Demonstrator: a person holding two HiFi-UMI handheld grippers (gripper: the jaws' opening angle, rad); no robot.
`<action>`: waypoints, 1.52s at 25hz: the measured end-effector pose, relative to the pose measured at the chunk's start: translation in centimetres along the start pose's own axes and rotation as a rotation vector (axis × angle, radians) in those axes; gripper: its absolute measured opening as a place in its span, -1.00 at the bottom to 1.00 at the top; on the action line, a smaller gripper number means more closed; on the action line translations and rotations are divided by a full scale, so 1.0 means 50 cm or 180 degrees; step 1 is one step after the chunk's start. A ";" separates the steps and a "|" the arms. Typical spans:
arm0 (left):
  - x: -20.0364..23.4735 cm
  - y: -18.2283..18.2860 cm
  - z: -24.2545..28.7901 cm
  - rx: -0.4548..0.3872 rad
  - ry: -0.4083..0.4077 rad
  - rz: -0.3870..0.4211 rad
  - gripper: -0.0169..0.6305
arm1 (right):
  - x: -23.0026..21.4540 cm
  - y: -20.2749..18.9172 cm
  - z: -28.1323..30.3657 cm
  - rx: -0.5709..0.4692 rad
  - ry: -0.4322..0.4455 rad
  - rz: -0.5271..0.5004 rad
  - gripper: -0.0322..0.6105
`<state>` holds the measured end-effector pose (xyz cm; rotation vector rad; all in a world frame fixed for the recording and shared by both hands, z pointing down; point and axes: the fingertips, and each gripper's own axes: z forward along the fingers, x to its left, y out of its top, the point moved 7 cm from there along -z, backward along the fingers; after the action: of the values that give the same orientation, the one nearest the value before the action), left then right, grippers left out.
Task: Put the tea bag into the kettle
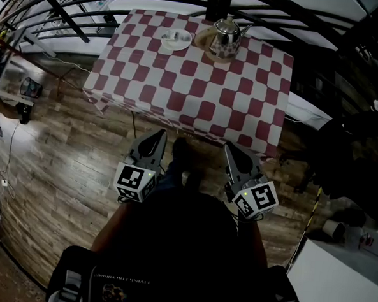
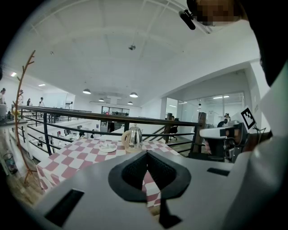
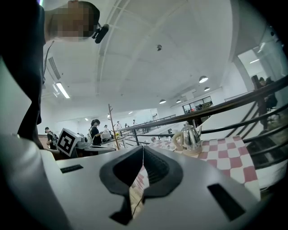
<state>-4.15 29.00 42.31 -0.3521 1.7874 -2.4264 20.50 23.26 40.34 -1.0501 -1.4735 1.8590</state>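
The kettle (image 1: 225, 36) stands on a round mat (image 1: 206, 45) at the top middle of the head view. Its lid is on, its contents are hidden, and its spout points to the upper right. Just left of it, a white plate (image 1: 175, 40) holds a small pale tea bag (image 1: 177, 36), too small to show its long axis. Both sit on the checked table (image 1: 193, 90), well apart from the left gripper (image 1: 160, 135) and right gripper (image 1: 230, 147), which are lower in the frame, each clenched on nothing.
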 end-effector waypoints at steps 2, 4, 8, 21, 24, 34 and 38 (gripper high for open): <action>0.004 -0.002 0.004 -0.0002 -0.0003 -0.0018 -0.93 | -0.003 -0.001 0.007 0.0016 0.0017 0.0001 -0.85; 0.008 0.002 0.010 0.0002 0.0000 -0.0011 -0.93 | -0.006 -0.001 0.016 0.0049 0.0017 -0.0005 -0.85; 0.019 0.012 0.027 0.0057 0.0020 0.0017 -0.93 | -0.020 -0.001 0.033 0.0122 -0.0021 0.0006 -0.85; 0.077 0.036 0.122 0.0159 -0.0050 0.0026 -0.93 | -0.093 0.006 0.119 0.0201 -0.0098 0.0100 -0.85; 0.100 0.044 0.150 0.0202 -0.0074 0.0028 -0.93 | -0.111 0.010 0.151 0.0225 -0.0113 0.0125 -0.85; 0.177 0.079 0.258 0.0228 -0.0184 0.0053 -0.93 | -0.179 0.032 0.248 0.0210 -0.0254 0.0118 -0.85; 0.205 0.099 0.304 0.0275 -0.0278 0.0106 -0.93 | -0.199 0.049 0.284 0.0185 -0.0363 0.0074 -0.85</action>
<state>-10.54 11.12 43.11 -0.4098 1.6346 -2.4167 14.30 6.96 41.78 -0.9518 -1.4668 1.9952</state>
